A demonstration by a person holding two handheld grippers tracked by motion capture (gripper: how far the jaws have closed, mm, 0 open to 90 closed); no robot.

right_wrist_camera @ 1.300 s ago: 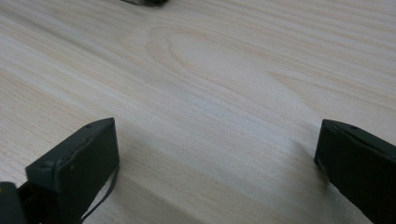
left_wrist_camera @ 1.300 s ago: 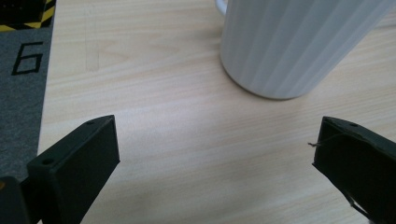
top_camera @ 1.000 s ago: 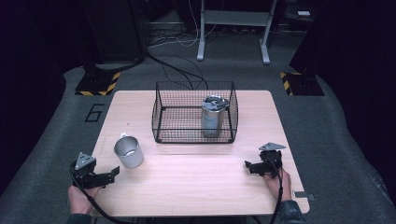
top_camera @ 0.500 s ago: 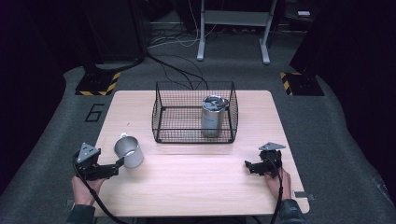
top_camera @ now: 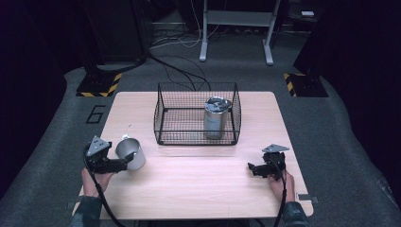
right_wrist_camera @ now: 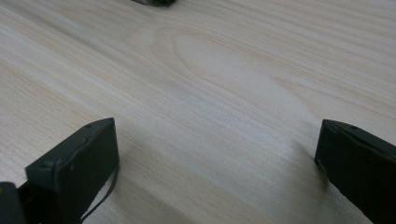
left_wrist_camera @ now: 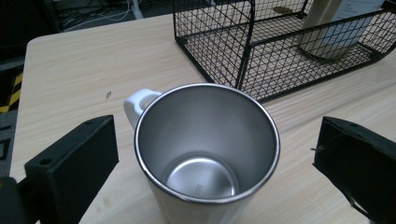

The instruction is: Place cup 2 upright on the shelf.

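Silver mug (left_wrist_camera: pixel 208 154), blk wire basket (top_camera: pixel 196 115), pale wood table (top_camera: pixel 198 182).

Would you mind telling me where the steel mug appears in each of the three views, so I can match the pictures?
High view: the steel mug stands at the table's left front, just ahead of the left gripper.
Left gripper view: it sits at bottom centre, between the open jaws, white handle at upper left.
Right gripper view: bare tabletop between open jaws, no mug.
Shared landmark: the wire basket, top right in the left gripper view.
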